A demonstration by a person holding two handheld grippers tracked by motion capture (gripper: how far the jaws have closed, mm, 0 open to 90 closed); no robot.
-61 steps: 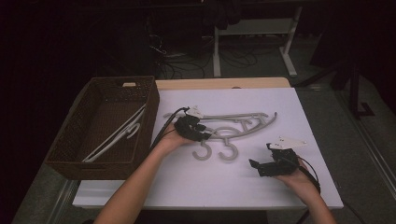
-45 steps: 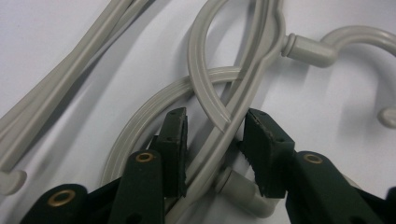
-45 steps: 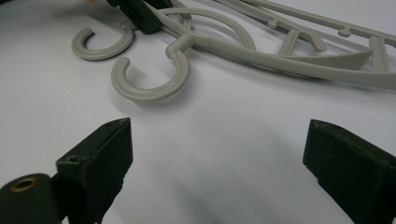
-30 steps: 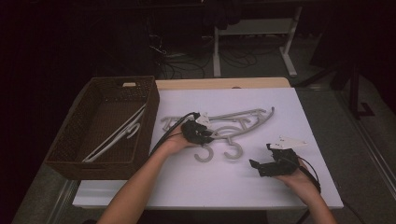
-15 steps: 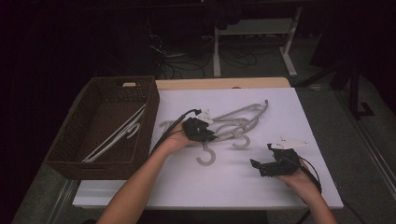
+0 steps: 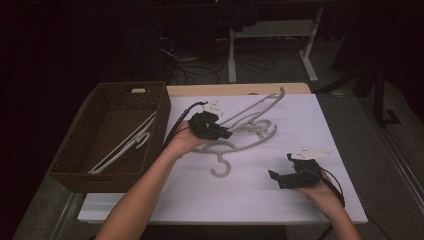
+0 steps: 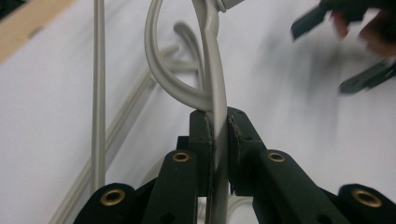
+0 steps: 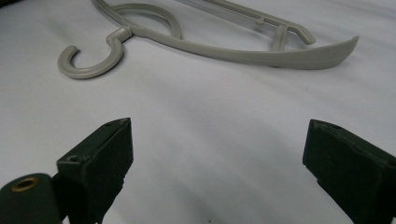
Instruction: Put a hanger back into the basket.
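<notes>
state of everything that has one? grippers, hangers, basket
left gripper: shut on grey hanger, jaws just closing
grey hanger: gripped, tilted up off table
second hanger: flat on table
right gripper: open, holding nothing
basket: holds white hangers

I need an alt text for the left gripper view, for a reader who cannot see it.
The left gripper clamps its two black jaws on the thin arm of a grey plastic hanger, whose looped neck curves away above. Behind lies a white table, with more grey hangers at the left and the blurred right gripper at the upper right.
</notes>
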